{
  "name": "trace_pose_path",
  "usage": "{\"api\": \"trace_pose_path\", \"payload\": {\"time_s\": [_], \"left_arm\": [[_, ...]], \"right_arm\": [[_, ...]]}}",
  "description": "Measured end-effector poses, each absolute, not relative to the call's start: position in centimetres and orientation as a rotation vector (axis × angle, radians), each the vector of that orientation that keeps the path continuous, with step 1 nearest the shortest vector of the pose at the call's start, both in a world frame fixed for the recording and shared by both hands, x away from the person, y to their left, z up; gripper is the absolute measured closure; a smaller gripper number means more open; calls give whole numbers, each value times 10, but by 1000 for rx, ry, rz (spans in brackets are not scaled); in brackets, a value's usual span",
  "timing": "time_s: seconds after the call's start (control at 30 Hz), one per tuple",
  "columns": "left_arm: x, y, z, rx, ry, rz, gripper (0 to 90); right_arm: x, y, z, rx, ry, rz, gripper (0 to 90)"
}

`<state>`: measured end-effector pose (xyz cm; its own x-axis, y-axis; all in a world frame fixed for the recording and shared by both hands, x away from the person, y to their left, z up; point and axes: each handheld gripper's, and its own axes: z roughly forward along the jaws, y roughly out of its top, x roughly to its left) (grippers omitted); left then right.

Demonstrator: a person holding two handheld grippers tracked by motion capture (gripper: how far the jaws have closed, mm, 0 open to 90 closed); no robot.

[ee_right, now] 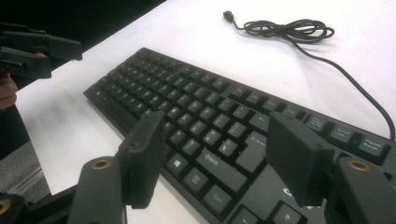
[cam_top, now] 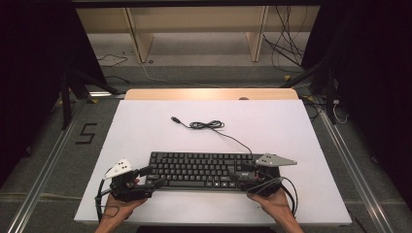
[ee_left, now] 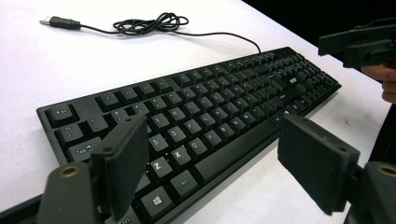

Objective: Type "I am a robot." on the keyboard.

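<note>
At the keyboard's point(cam_top: 209, 170) two short ends, both sets of fingers stand spread and grasp nothing. In the left gripper view, the left gripper point(ee_left: 212, 161) hangs over the near left corner of the keyboard: one finger point(ee_left: 122, 161) sits above the Tab and Shift keys, the other finger point(ee_left: 317, 165) off the near edge, past the space bar, over bare worktop point(ee_left: 42, 70). Whether either finger touches the keys cannot be told. In the right gripper view, the right gripper point(ee_right: 219, 158) is released as well, its fingers point(ee_right: 142, 156) straddling the near right part of the keyboard around the Enter and right Shift keys; the corner of the keyboard beneath them is cut off by the bottom edge.

The keyboard lies flat on the white worktop, close to its near edge, with its long axis running left to right across the person's front and the space-bar row nearest the person. In the high view its left and right ends are partly covered by the grippers and their grey plates, and the person's hands point(cam_top: 272, 201) enter from the bottom, cropped at the forearm.

From the keyboard's far right corner a black cable point(cam_top: 233, 138) runs away over the worktop, bunches into a loose tangle beyond the keyboard's middle, and ends in a USB plug point(cam_top: 176, 119) lying farther left. The strands inside the tangle are too fine to separate.
</note>
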<state>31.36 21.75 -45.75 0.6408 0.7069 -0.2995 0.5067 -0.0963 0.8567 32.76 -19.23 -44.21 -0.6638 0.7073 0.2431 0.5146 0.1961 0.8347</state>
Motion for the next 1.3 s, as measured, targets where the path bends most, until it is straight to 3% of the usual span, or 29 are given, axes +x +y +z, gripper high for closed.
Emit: {"api": "trace_pose_path", "payload": {"time_s": [1.3], "left_arm": [[313,215,-458,1763,974,210,234]], "right_arm": [[303,-228,-446,1113,2167,1487,295]]}}
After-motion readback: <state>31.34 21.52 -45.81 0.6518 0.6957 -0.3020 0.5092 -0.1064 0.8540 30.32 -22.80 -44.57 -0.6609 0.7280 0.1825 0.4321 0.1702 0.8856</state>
